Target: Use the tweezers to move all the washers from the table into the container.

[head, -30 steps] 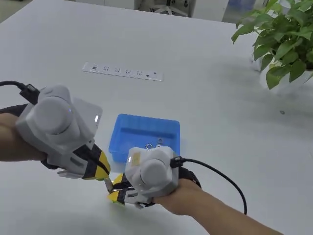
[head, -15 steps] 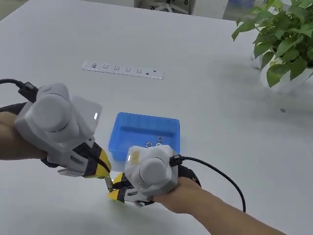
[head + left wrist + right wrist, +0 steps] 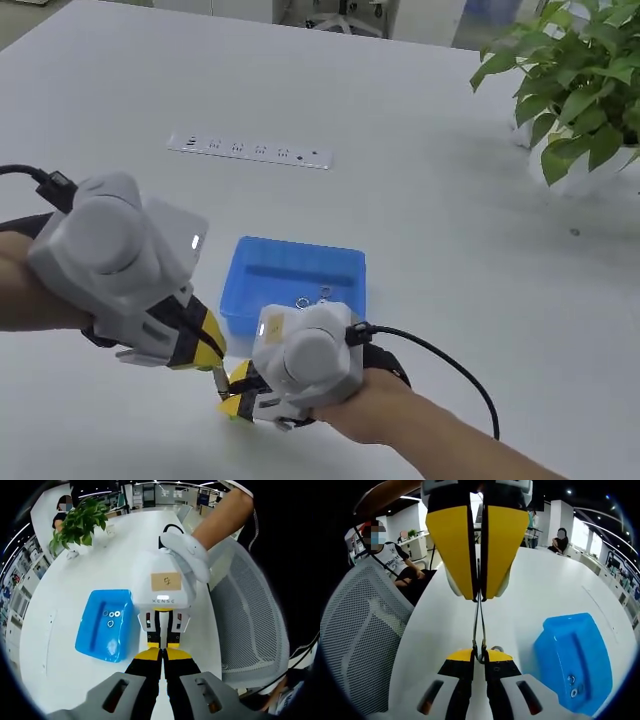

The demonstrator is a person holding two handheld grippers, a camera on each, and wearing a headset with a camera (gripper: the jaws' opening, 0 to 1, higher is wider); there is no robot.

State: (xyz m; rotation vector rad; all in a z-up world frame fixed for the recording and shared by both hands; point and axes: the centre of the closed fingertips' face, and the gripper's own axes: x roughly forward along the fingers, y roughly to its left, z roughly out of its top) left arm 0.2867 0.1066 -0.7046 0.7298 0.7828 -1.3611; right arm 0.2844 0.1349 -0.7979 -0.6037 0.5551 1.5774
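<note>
Linking both pairs of jaws: tweezers point(image 3: 479, 605)

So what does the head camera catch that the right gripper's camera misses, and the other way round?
Head view extra: the big leafy plant at the table's far right corner.

Right gripper view extras: a mesh chair beside the table, and people seated in the background.

Both share: the white table, the blue tray with washers in it, and the tweezers, faint from the head, pinched between the left gripper and the right gripper.
</note>
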